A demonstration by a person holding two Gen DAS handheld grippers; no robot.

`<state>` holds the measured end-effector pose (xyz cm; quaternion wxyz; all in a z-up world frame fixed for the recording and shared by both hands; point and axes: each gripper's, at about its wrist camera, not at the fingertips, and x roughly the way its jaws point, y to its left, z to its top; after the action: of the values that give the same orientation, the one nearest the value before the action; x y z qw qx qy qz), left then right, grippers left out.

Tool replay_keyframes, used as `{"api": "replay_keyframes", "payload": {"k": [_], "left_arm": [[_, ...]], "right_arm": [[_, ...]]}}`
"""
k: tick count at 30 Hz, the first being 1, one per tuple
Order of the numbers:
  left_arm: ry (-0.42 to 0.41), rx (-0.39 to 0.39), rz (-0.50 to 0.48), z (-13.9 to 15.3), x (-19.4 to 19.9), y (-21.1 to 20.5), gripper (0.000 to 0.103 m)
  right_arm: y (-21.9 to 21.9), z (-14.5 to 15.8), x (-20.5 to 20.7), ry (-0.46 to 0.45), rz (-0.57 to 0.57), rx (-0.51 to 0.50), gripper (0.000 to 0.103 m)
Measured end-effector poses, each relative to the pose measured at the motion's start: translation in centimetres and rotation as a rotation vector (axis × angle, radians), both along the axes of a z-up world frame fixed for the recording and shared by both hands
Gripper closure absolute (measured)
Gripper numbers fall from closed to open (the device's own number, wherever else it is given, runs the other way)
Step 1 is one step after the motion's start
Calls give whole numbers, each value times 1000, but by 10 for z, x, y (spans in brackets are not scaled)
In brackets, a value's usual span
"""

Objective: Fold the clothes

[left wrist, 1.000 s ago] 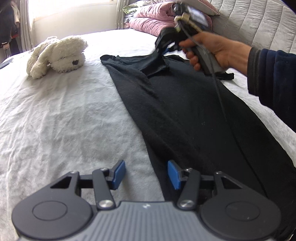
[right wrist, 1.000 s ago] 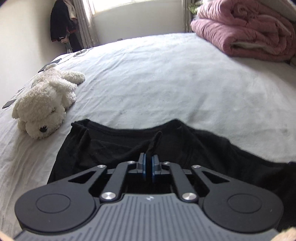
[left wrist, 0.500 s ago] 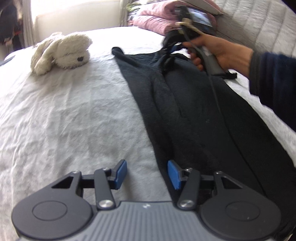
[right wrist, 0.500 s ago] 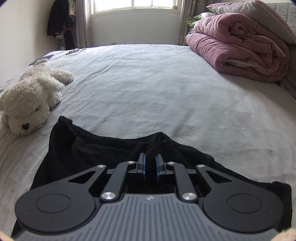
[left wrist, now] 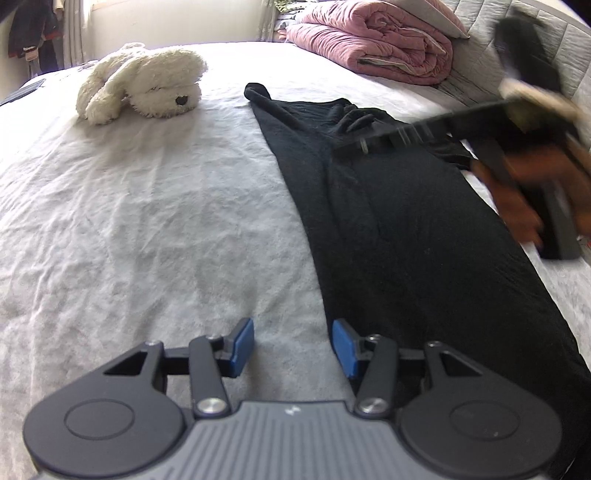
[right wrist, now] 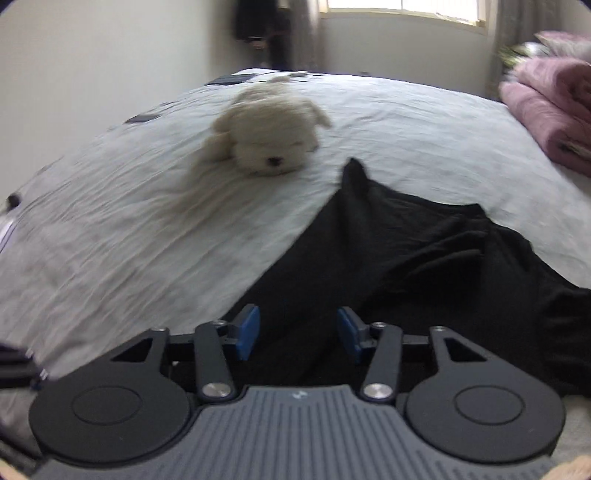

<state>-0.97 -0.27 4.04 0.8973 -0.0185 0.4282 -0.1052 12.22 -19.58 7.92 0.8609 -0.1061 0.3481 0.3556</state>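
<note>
A long black garment lies stretched out flat on the white bed sheet, its far end bunched a little. My left gripper is open, hovering at the garment's near left edge, with nothing between its blue pads. In the left wrist view the right gripper appears blurred above the garment's far part, held by a hand. In the right wrist view my right gripper stands open over the black garment, holding nothing.
A white plush dog rests on the sheet left of the garment's far end, also seen as plush dog. A folded pink quilt sits at the bed's far right. Dark clothes hang by the window wall.
My right gripper has let go of the garment's far end and opened, then swung back toward the near side. The garment end now lies flat. The left gripper stays open.
</note>
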Motion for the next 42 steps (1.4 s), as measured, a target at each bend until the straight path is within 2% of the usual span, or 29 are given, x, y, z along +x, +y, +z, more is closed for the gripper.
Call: {"api": "replay_keyframes", "payload": {"k": [3, 7, 12, 14, 15, 17, 19, 22, 23, 26, 28, 33, 38, 40, 41, 42], "left_arm": [[-4, 12, -3, -1, -1, -1, 54], [-15, 47, -16, -1, -4, -2, 54], [-19, 72, -23, -1, -7, -1, 54], [-20, 52, -12, 1, -8, 3, 54], [-23, 33, 0, 2, -9, 6, 53], [-35, -12, 21, 6, -11, 12, 53], [-56, -37, 19, 10, -14, 12, 51], [-73, -36, -12, 10, -18, 5, 50], [-70, -32, -22, 8, -18, 2, 50], [-50, -5, -41, 2, -16, -7, 50], [-50, 33, -53, -2, -16, -12, 49], [-61, 78, -74, -4, -20, -16, 47], [-64, 102, -87, -5, -22, -18, 45], [-64, 115, -92, -5, -23, -19, 44], [-65, 123, -96, -5, -24, -19, 44], [-66, 131, -100, -4, -25, -20, 44]], "right_arm": [[13, -9, -34, -7, 91, -50, 83], [11, -33, -54, 24, 65, -122, 83], [6, -28, -79, -5, 26, -202, 83], [-3, -25, -86, 27, -24, -153, 81], [-9, -23, -88, 57, -54, -103, 70], [-26, -19, -91, 147, -132, 14, 57], [-38, -21, -91, 229, -181, 100, 57], [-37, -24, -94, 255, -177, 124, 57], [-36, -26, -95, 263, -176, 132, 60], [-34, -29, -99, 289, -172, 156, 92], [-33, -32, -101, 306, -169, 172, 100], [-41, -20, -109, 286, -195, 197, 101], [-42, -36, -103, 316, -228, 143, 100], [-41, -38, -101, 334, -206, 160, 94], [-41, -38, -101, 339, -197, 168, 87], [-41, -35, -101, 341, -189, 175, 87]]}}
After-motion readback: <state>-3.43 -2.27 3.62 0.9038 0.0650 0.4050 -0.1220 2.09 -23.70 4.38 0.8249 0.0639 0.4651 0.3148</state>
